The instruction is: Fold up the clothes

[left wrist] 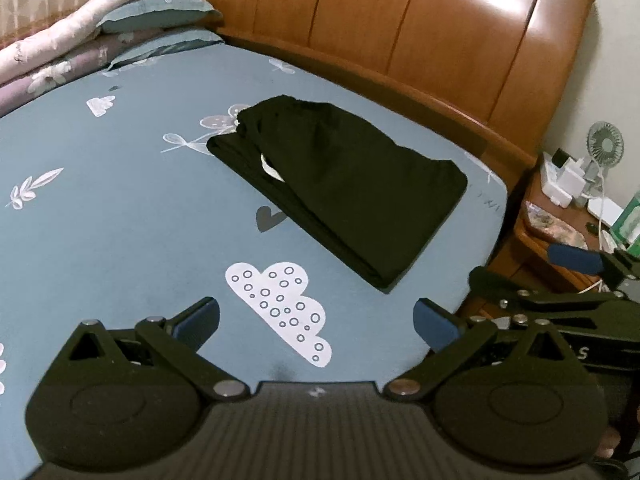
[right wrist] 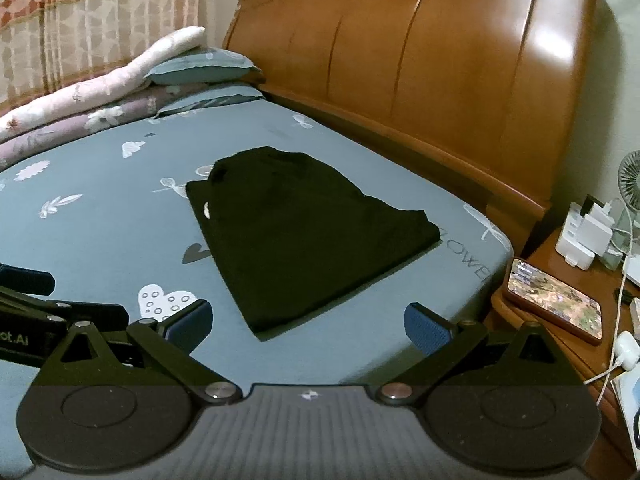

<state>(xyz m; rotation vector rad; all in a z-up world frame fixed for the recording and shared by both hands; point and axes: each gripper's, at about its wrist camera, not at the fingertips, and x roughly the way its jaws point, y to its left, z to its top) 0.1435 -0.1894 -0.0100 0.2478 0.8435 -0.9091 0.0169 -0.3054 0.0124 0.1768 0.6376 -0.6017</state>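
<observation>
With our left gripper (left wrist: 316,322) and right gripper (right wrist: 308,322) both released above the bed (right wrist: 120,240), a careless grab could undo the folded black garment (right wrist: 304,240)

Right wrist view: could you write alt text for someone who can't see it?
A folded black garment lies on a blue patterned bedsheet near a wooden headboard. The right gripper hangs over the bed, jaws open and empty. A phone lies on the nightstand.
</observation>
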